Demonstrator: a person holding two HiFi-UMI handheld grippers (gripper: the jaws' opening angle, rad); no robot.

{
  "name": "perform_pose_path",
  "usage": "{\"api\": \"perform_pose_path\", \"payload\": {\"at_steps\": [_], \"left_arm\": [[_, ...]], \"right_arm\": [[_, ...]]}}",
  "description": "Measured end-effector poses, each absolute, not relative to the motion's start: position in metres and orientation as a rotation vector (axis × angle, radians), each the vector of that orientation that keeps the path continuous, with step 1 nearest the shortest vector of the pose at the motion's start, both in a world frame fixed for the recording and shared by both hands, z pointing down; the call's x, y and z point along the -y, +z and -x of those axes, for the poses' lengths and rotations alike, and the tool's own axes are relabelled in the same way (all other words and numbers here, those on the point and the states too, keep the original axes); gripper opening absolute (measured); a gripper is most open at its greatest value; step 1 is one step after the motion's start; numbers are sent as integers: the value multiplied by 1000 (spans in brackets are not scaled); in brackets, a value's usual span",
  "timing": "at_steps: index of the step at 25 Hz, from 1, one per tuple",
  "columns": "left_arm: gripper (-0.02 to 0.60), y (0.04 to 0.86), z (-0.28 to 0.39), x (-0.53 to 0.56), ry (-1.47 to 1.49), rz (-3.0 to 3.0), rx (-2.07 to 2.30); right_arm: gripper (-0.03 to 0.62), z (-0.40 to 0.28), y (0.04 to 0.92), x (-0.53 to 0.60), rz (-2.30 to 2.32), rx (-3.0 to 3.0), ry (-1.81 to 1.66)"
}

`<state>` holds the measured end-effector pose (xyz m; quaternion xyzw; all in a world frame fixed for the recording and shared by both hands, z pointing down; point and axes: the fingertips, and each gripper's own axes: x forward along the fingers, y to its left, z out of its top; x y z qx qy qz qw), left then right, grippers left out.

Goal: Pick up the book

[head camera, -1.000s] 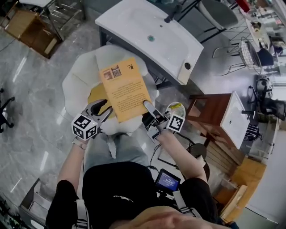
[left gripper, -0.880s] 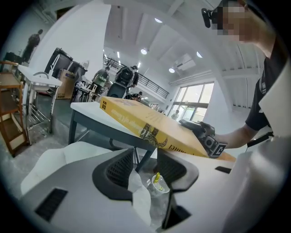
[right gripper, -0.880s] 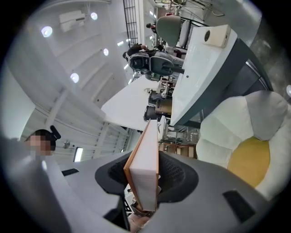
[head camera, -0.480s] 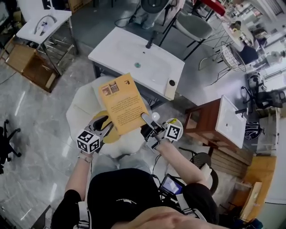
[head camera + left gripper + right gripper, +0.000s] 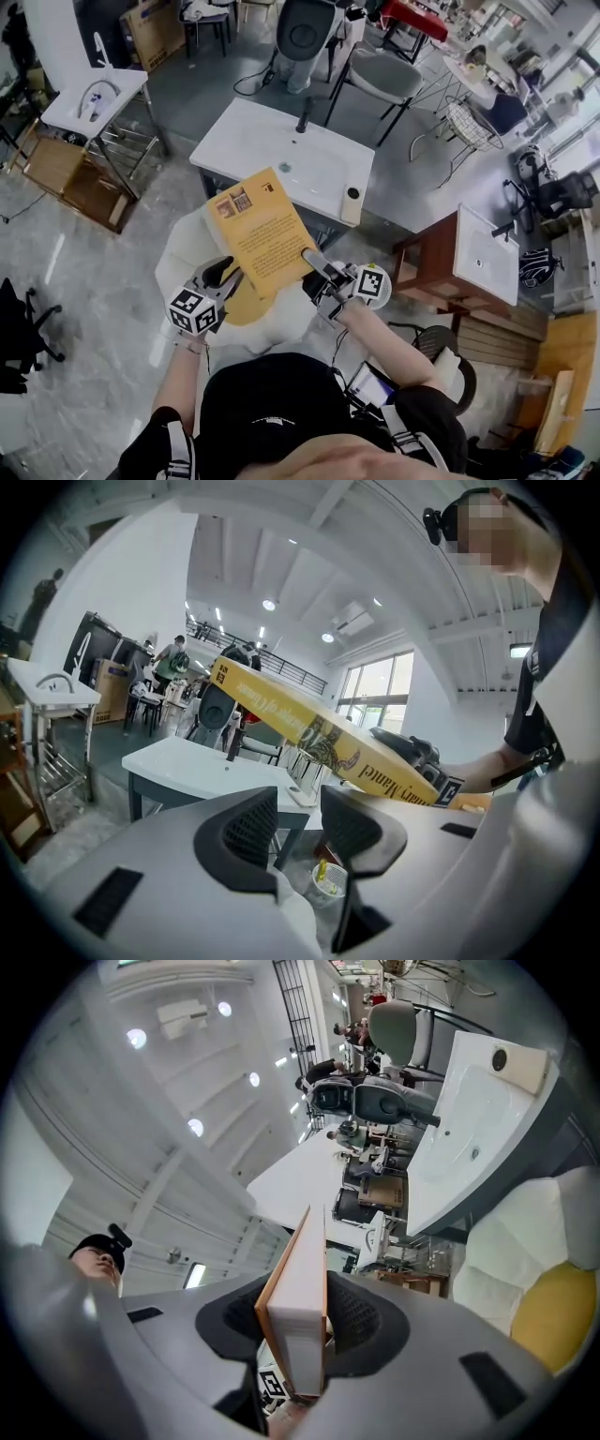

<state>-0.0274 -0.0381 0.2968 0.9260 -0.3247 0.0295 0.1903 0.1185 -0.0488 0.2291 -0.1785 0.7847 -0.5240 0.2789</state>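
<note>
while the right gripper [image 5: 312, 259] grips the book [image 5: 261, 239], left gripper [image 5: 223, 273] jaws, apart and empty, just narrowed.

The room is bright. Ceiling lights [image 5: 269, 604] and big windows [image 5: 377, 691] glow white. The floor [image 5: 89, 281] has pale shiny streaks. Both gripper views bend round, with dark corners and blurry near parts.
</note>
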Motion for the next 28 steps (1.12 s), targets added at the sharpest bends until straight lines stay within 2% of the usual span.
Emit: {"api": "perform_pose_path", "payload": {"at_steps": [18,28], "left_arm": [[146,207,7,40,25,-2675,905],[146,190,2,55,-1,-2696,903]], "right_arm": [[169,-140,127,32,400,-2175,-1176],[169,-154,121,51,422,-2156,-1142]]}}
